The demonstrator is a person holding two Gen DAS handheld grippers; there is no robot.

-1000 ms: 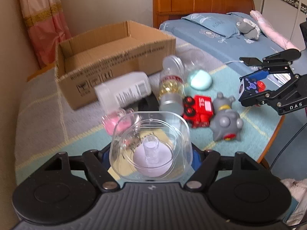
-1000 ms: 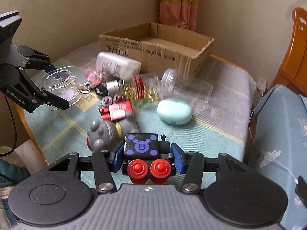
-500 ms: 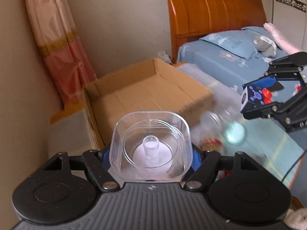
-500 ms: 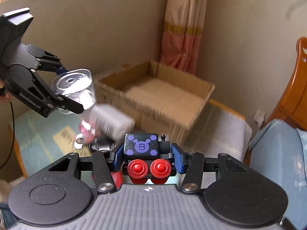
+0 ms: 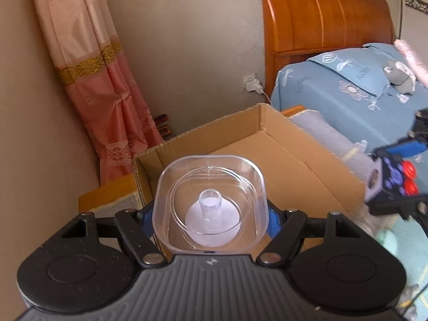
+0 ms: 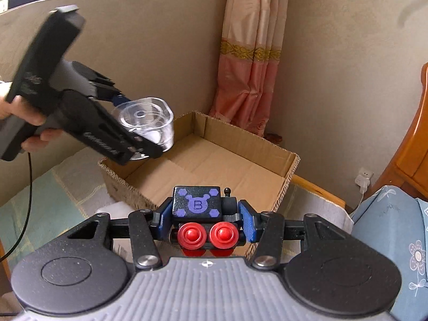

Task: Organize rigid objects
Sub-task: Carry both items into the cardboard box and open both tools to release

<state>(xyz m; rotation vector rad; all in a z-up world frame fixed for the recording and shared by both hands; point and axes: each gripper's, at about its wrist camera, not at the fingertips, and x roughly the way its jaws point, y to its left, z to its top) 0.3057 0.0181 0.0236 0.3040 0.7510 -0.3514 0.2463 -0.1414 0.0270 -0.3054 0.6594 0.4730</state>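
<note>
My left gripper (image 5: 210, 214) is shut on a clear plastic container (image 5: 210, 203) with a round insert, held in the air above the near left corner of the open cardboard box (image 5: 281, 155). It also shows in the right wrist view (image 6: 145, 123) over the box's left rim. My right gripper (image 6: 204, 219) is shut on a black toy block with purple bear marks and red wheels (image 6: 198, 206), held above the box's near wall (image 6: 203, 165). That toy shows blurred at the right edge of the left wrist view (image 5: 393, 179). The box looks empty.
A pink curtain (image 5: 104, 93) hangs in the corner behind the box. A wooden headboard (image 5: 321, 21) and a blue bed (image 5: 347, 93) lie to the right. The table's checked cloth (image 6: 53, 195) stretches to the left of the box.
Both grippers have risen from the cluttered table and moved toward the cardboard box, each carrying its object. The table clutter has dropped out of view.
</note>
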